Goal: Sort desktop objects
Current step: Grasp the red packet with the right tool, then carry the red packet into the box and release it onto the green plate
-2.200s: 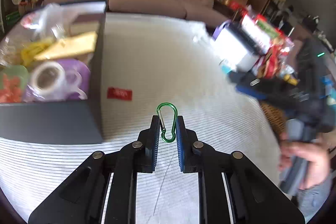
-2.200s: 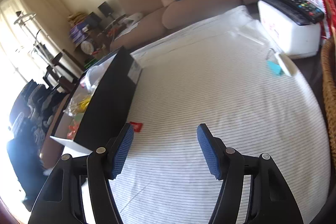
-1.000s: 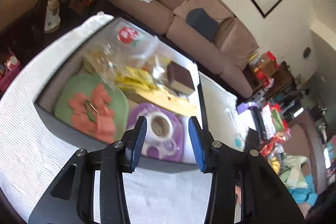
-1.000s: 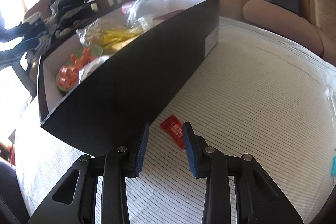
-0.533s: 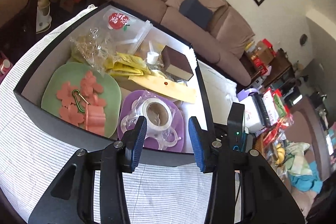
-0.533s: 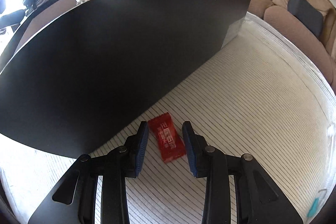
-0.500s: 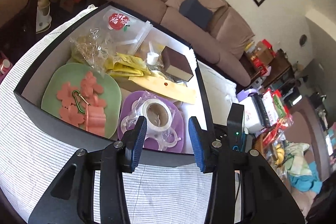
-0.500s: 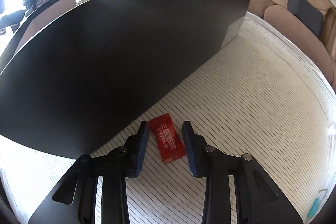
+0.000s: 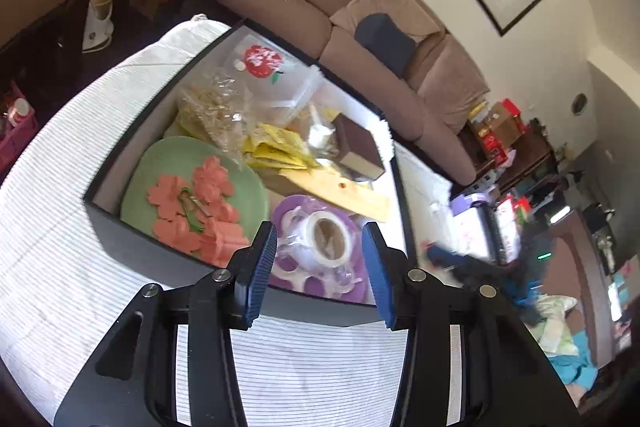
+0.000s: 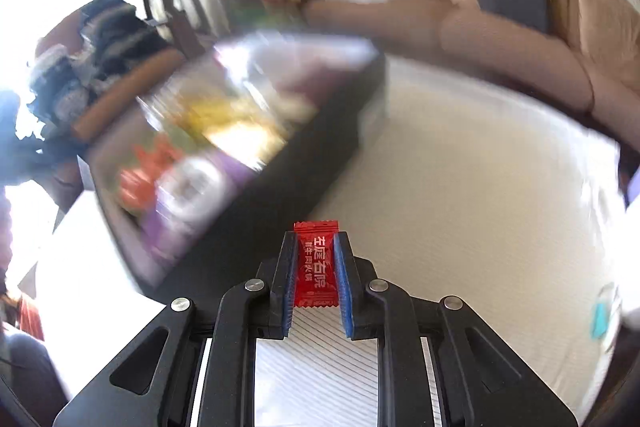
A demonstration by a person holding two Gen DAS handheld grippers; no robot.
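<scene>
A red snack packet (image 10: 316,265) is clamped between the blue pads of my right gripper (image 10: 316,247), lifted above the striped white tablecloth (image 10: 480,187). The black storage box (image 10: 320,147) lies blurred ahead and to the left of it. In the left wrist view my left gripper (image 9: 320,239) stands open with nothing between its fingers, hovering over the near wall of the same box (image 9: 168,247). Inside lie a green plate (image 9: 160,163) with orange flower cutouts and a green carabiner (image 9: 192,207), and a purple plate bearing a tape roll (image 9: 326,239). The right gripper shows blurred at the box's right side.
The box also holds yellow sachets (image 9: 276,147), a brown block (image 9: 356,147), a yellow card (image 9: 340,189) and clear bags. A white container with remotes (image 9: 480,227) and cluttered goods stand at the table's right. A brown sofa (image 9: 360,27) lies behind.
My right gripper closed on the red packet and lifted it off the cloth; the box now sits lower in its view. The left gripper drifted slightly over the box, still open.
</scene>
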